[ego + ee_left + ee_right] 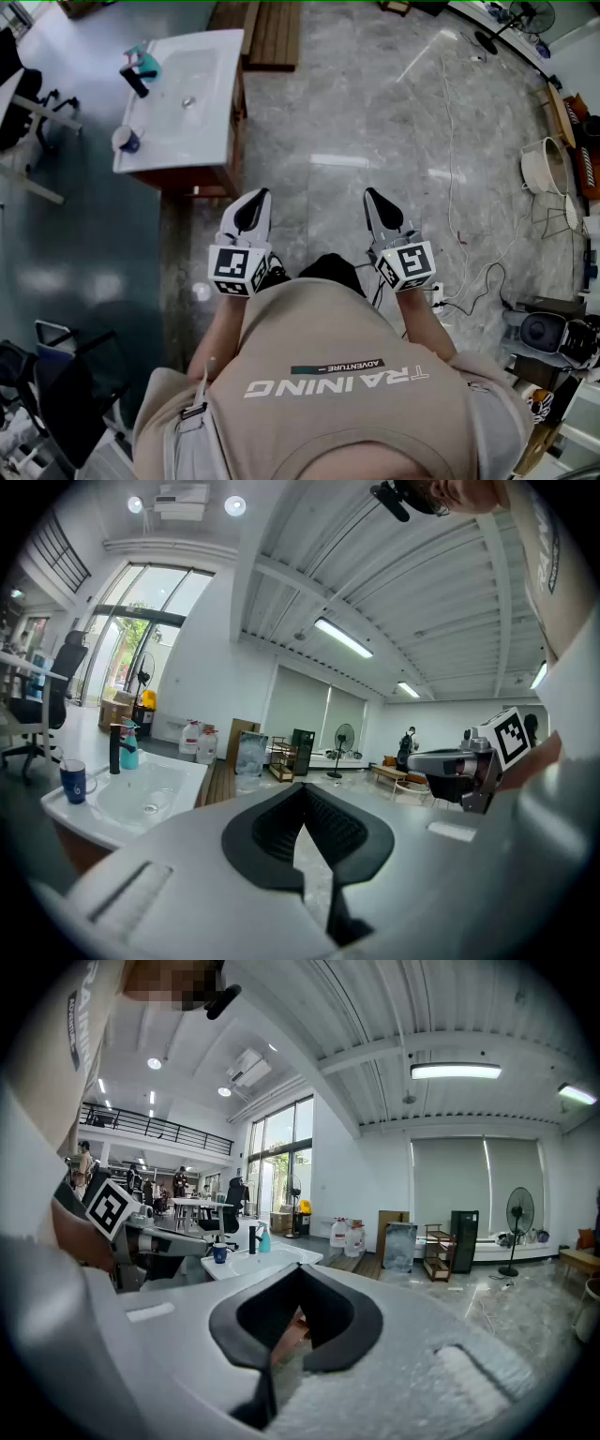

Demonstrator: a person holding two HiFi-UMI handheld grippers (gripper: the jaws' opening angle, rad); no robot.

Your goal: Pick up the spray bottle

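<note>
Grey marble floor [375, 112] fills the head view, with a white sink vanity [211, 103] at about ten o'clock. On its far rim stands the teal spray bottle [145, 59], just beside a black faucet [134, 81]. A blue mug [126, 141] sits at the nearer corner. The left gripper [253, 208] and the right gripper [380, 208] hang side by side near six o'clock, close in front of the person and well apart from the vanity.

In the left gripper view the jaws are pressed together with nothing between them. The spray bottle [128, 744] shows at nine o'clock, far beyond the tips.

In the right gripper view the jaws likewise meet at their tips, empty. A small teal shape at about eleven o'clock is probably the spray bottle [264, 1241], though it is too small to show detail.

The task looks barely begun. The approach to the vanity, opening a claw, closing on the bottle and lifting it all remain.
</note>
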